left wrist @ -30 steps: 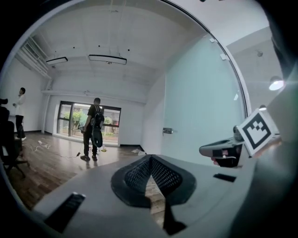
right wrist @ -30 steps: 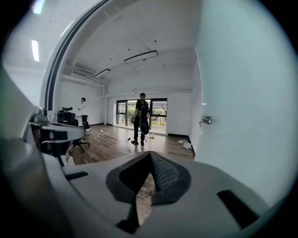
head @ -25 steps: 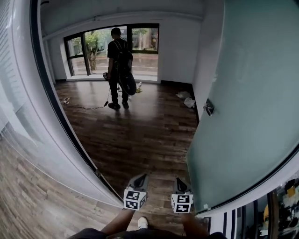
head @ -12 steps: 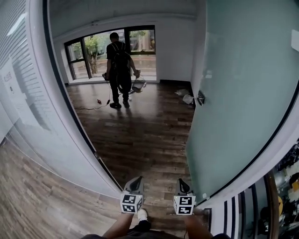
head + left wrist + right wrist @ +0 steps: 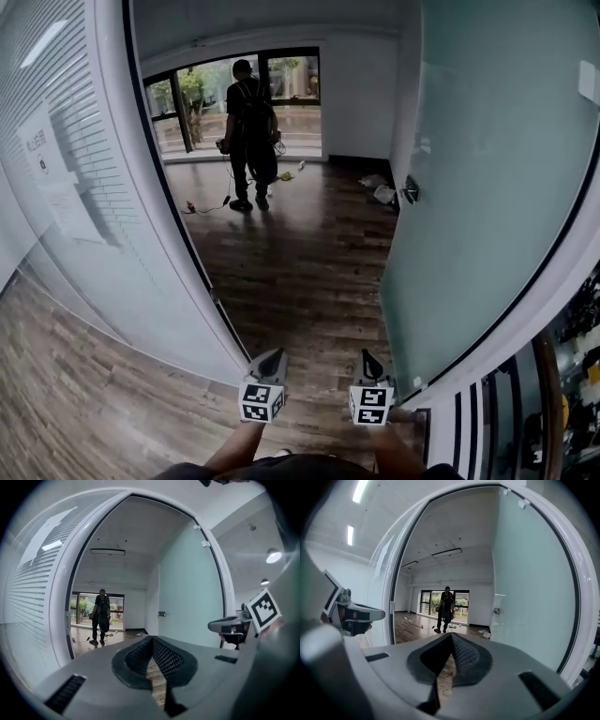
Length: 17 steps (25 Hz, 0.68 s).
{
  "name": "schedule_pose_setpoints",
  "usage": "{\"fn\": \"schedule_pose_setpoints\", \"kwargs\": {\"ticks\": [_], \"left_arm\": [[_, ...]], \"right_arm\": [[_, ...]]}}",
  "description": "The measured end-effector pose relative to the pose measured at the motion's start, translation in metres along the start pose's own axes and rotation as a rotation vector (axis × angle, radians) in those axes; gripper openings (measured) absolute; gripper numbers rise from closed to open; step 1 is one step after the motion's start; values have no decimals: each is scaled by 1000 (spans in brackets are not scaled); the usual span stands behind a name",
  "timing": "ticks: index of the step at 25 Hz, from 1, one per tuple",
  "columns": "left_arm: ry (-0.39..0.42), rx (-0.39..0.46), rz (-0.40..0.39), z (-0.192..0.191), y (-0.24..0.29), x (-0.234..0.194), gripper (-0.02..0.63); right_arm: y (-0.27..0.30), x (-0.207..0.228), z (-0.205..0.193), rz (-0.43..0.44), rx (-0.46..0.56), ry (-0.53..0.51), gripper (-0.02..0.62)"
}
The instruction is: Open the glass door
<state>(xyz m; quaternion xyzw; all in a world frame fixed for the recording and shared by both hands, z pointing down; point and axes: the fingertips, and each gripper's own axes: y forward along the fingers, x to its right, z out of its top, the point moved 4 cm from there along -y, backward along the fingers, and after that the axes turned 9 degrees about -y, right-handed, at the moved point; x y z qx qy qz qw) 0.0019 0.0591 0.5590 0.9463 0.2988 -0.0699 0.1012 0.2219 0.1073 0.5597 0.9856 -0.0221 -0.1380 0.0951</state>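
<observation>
The frosted glass door (image 5: 487, 187) stands swung open on the right, its metal handle (image 5: 410, 192) on the edge facing the room. The doorway in front of me is free. My left gripper (image 5: 272, 356) and right gripper (image 5: 368, 356) are held side by side low in the head view, pointing through the opening. Both are shut with nothing between the jaws and touch nothing. In the left gripper view the door (image 5: 187, 597) rises right of the left gripper (image 5: 152, 640). In the right gripper view the door (image 5: 529, 597) fills the right side beyond the right gripper (image 5: 451, 635).
A glass wall with blinds (image 5: 75, 187) and a black door frame (image 5: 178, 234) bound the opening on the left. A person in black (image 5: 251, 131) stands far inside on the dark wood floor, near the windows. A cable (image 5: 202, 206) and white bags (image 5: 382, 192) lie on the floor.
Both grippers have moved forward towards the doorway, side by side and still shut. The left frame and the open door now show nearer. The door has not swung.
</observation>
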Motion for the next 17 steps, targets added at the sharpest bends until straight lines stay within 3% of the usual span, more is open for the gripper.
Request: {"fn": "schedule_pose_setpoints", "kwargs": {"ticks": [7, 17], "left_arm": [[6, -12, -45, 7, -24, -33, 6], [42, 6, -54, 13, -38, -58, 6]], "right_arm": [[-4, -52, 25, -26, 17, -18, 17], [-5, -77, 43, -40, 17, -29, 18]]}}
